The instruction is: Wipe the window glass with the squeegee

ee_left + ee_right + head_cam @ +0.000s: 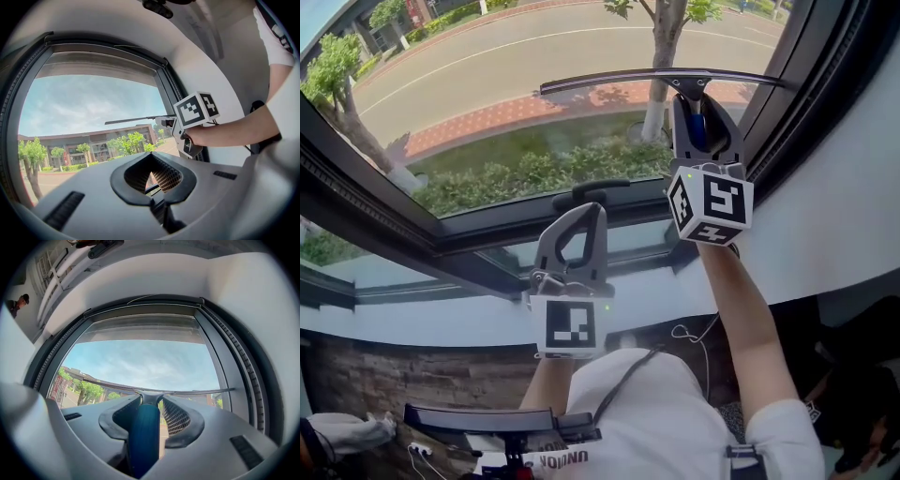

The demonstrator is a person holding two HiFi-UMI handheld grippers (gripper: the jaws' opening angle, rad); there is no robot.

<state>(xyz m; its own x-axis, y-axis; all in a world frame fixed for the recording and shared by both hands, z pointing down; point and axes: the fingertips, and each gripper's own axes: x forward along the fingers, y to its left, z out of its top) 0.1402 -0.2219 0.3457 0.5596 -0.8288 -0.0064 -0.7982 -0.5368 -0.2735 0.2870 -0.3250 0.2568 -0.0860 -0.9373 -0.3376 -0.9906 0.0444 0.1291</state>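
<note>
Right gripper [703,105] is clamped on the blue handle [143,437] of the squeegee [661,77], which sits high on the window glass [487,103]. Its blade runs crosswise, straight ahead of the jaws, with the right end close to the side frame [787,103]. The handle points back down into the grip, so a stroke would likely run at right angles to the blade. Left gripper [586,208] hangs lower, near the sill [412,319], well apart from the squeegee (jaws together, nothing between them).
</note>
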